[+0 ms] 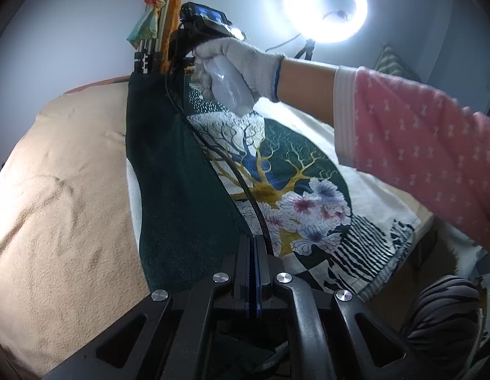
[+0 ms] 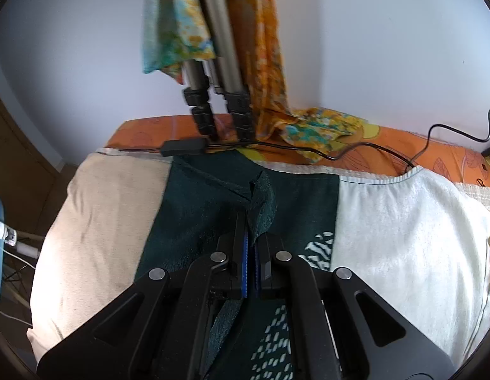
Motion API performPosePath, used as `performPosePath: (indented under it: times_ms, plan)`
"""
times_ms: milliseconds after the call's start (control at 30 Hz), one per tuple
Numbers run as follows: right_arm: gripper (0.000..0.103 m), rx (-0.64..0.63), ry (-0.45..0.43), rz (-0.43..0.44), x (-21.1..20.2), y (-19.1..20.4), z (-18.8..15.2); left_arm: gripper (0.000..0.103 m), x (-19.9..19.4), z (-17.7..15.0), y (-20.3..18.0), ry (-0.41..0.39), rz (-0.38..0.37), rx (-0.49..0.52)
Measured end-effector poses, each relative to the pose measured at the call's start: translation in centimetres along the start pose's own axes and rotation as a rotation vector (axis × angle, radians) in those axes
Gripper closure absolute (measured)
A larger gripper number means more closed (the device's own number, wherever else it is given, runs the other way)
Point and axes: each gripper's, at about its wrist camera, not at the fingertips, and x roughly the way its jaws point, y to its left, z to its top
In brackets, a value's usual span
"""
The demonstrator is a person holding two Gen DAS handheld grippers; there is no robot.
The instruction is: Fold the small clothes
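Left gripper (image 1: pixel 252 247): jaws pressed together on an edge of the dark green cloth (image 1: pixel 181 190); a black braided cable (image 1: pixel 241 186) runs past its right finger.
Right gripper (image 2: pixel 249 237): jaws nearly together, clamped on a raised fold of the green cloth, which stands up between the blue pads (image 2: pixel 244 253).
Cloth position: it lies lengthwise down the middle of the bed, plain green side folded over the printed side with tree and flowers (image 1: pixel 292 196).
Under the cloth: a beige blanket (image 1: pixel 54 205) on the left, a white towel (image 2: pixel 403 237) on the right.
Right hand (image 1: pixel 238 66): gloved, holding the right gripper's handle above the far end of the cloth; the pink sleeve (image 1: pixel 419 145) crosses over the towel.
In the way at the far edge: tripod legs (image 2: pixel 219 72) draped with an orange-and-teal scarf (image 2: pixel 270 63), and a black adapter with cord (image 2: pixel 184 147) lying just past the cloth's end on the orange sheet (image 2: pixel 419 155).
Other things: a lit ring lamp (image 1: pixel 324 6) by the wall; a striped grey item (image 1: pixel 441 310) at the lower right.
Open room: bare blanket to the left of the cloth, bare towel to the right.
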Motion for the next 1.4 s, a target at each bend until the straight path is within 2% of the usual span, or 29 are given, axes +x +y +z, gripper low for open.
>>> performPosePath:
  times_ms: [100,133,167,200,233,300,567,900,1033,1267,1400]
  plan:
    - [0.099,-0.007,0.01,-0.009,0.2,-0.7,-0.3,0.1,0.7,0.2,-0.6,0.013,0.015,0.012]
    - [0.091,-0.009,0.017,-0.018,0.3,-0.7,-0.3,0.098,0.8,0.3,-0.7,0.017,0.017,0.016]
    - [0.083,-0.009,0.023,-0.022,0.5,-0.8,-0.3,0.092,0.9,0.3,-0.9,0.018,0.019,0.021]
    - [0.061,-0.008,0.023,-0.026,0.6,-0.8,-0.2,0.081,0.9,0.4,-1.0,0.017,0.03,0.028]
    - [0.042,-0.008,0.012,-0.036,0.4,-0.9,-0.2,0.077,0.9,0.4,-1.1,0.014,0.045,0.038]
    - [0.036,-0.019,-0.02,-0.055,-0.3,-1.1,-0.1,0.074,1.1,0.6,-1.5,0.012,0.052,0.049]
    - [0.036,-0.012,-0.058,-0.053,-3.9,-3.1,0.0,0.072,0.6,0.8,-2.7,0.006,0.058,0.081]
    - [0.036,-0.011,-0.13,-0.067,-12.3,-6.5,-1.1,0.071,-1.3,1.5,-4.8,-0.03,0.098,0.129]
    - [0.036,0.006,-0.175,-0.057,-17.1,-8.9,-2.3,0.071,-2.6,2.5,-5.2,-0.072,0.13,0.144]
    - [0.035,0.033,-0.245,-0.038,-25.5,-14.2,-6.0,0.071,-5.4,5.6,-4.5,-0.157,0.165,0.103]
    - [0.035,0.077,-0.273,-0.037,-29.1,-17.8,-8.3,0.071,-6.4,7.3,-4.4,-0.17,0.177,0.115]
